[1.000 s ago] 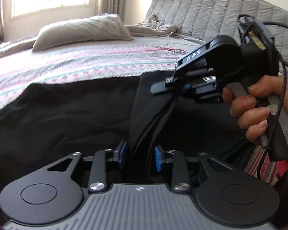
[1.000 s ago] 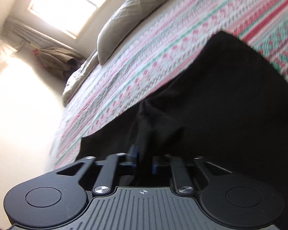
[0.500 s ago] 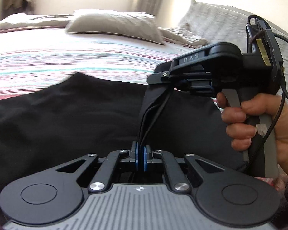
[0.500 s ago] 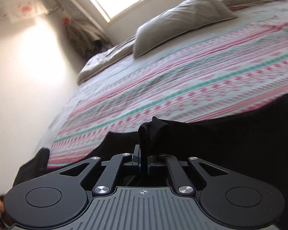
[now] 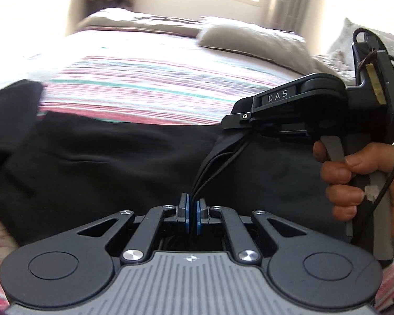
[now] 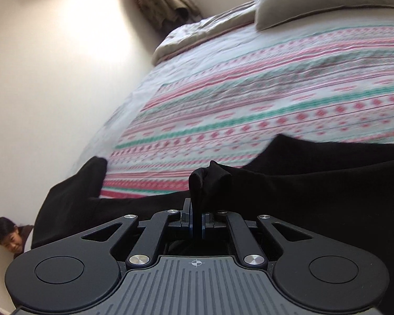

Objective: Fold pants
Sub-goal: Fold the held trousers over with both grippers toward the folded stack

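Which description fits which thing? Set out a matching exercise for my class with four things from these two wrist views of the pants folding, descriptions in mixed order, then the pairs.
Things:
1. pants
2. pillow
3. bedspread
4. left gripper

Descriptions:
A. striped in pink, green and white
B. plain grey, lying at the head of the bed
C. shut on black cloth
D. black, spread across the near part of the bed

Pairs: 1-D, 2-B, 3-A, 4-C
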`<state>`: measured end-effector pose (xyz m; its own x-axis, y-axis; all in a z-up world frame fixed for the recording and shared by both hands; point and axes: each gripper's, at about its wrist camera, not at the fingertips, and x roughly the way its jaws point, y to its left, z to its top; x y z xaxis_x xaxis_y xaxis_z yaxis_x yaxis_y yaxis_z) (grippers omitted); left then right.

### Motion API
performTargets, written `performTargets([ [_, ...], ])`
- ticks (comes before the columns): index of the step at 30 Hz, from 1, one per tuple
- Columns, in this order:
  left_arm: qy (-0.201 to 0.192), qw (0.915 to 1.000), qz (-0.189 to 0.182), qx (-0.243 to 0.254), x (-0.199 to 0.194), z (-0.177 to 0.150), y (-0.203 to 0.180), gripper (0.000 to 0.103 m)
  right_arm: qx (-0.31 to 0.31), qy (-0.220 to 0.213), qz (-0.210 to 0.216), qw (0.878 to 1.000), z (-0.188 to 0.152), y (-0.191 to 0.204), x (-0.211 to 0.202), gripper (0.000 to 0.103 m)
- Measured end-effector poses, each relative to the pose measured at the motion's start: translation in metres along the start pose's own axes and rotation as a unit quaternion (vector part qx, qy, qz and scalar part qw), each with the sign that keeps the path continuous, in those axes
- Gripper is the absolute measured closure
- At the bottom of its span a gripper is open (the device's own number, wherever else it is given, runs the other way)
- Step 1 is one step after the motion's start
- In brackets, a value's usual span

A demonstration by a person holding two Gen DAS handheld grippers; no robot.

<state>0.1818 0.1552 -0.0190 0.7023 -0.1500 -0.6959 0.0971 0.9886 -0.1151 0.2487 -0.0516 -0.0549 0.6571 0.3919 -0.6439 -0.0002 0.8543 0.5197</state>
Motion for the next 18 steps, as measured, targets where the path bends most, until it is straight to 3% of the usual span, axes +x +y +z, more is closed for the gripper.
performTargets([
  [11,-0.009,0.993,0.106,-0.051,-0.011,0.007,0.066,0.098,-0.017,0.046,0.045,0.998,-0.002,0.079,0.071,0.097],
  [18,-0.007,0.9857,0.149,-0.077,-0.005,0.013,0.08,0.096,-0.029,0.061,0.053,0.996,-0.007,0.114,0.098,0.092],
])
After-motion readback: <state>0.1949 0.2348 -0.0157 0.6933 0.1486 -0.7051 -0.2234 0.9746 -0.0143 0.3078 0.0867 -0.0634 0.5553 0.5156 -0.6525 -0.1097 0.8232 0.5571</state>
